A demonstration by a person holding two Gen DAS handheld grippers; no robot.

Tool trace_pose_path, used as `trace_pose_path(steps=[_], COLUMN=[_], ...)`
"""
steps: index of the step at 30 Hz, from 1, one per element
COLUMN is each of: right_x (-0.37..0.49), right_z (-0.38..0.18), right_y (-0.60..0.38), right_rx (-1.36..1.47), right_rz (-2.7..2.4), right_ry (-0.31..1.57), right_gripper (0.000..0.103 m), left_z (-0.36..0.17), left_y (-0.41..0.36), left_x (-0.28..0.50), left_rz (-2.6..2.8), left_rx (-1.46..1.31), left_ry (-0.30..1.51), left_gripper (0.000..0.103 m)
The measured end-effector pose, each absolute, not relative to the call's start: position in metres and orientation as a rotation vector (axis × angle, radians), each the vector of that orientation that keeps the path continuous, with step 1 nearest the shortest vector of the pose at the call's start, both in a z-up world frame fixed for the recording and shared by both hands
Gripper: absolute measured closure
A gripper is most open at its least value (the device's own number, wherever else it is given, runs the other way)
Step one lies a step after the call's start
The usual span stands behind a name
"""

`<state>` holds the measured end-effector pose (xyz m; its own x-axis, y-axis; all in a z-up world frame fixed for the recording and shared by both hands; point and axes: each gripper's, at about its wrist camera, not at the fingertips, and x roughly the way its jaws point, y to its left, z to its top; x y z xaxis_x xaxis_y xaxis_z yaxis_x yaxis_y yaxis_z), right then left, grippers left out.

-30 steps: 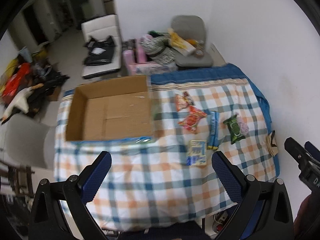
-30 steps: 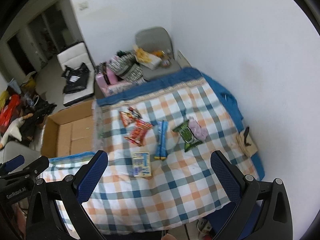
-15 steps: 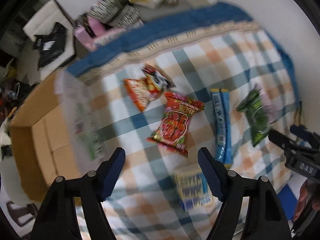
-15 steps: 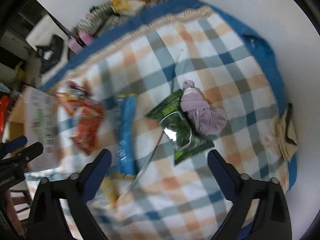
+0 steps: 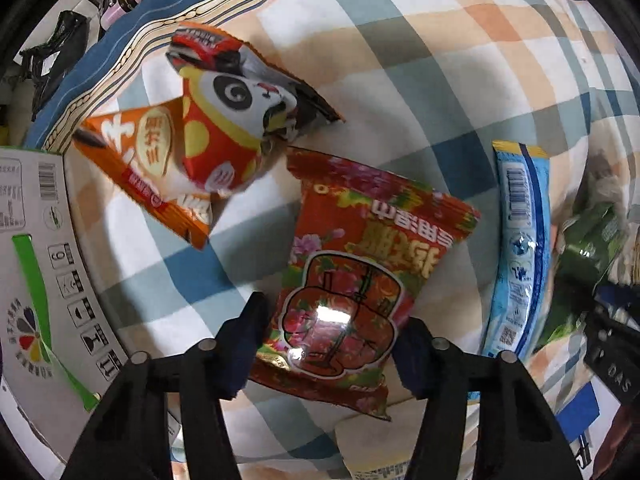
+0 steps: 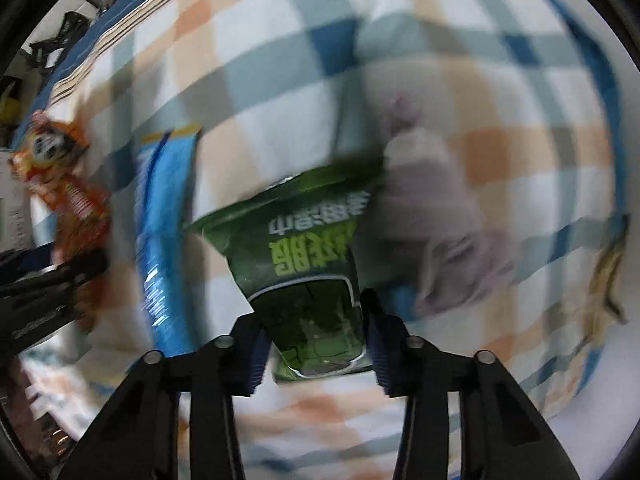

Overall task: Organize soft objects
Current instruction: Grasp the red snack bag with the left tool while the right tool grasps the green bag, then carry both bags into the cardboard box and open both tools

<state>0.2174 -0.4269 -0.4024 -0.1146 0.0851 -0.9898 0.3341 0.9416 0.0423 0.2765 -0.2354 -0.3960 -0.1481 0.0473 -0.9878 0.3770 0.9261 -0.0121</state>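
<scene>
In the left wrist view my left gripper is down on the checked cloth, its jaws closed against both sides of the red flowered snack bag. Beyond it lie an orange panda snack bag and a long blue packet. In the blurred right wrist view my right gripper has its jaws closed against the near end of the green snack bag. A pale pink cloth bundle lies touching the green bag's right side.
The cardboard box flap with printed symbols lies at the left. The checked blanket covers the table. A yellowish packet lies near the front edge. A tan item lies at the right blanket edge. The other gripper shows at left.
Both grippers have dropped from high above the table down onto the snacks. The left jaws have narrowed around the red bag, the right jaws around the green bag.
</scene>
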Motion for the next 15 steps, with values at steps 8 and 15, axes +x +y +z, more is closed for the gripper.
trace_pose_path(steps=[8,15], right_x=[0.219,0.191], right_z=[-0.436,-0.410], right_y=[-0.425,-0.402], right_rx=[0.353,0.322], right_rz=[-0.226,-0.220], right_ry=[1.707,1.643], right_gripper=[0.058,0.064], left_z=[-0.406,-0.379], left_y=[-0.241,-0.216], left_x=[0.274,0.248], left_rz=[-0.295,-0.236], left_rx=[0.321,0.266], left_ry=[1.695,1.667], left_gripper=[0.055,0.057])
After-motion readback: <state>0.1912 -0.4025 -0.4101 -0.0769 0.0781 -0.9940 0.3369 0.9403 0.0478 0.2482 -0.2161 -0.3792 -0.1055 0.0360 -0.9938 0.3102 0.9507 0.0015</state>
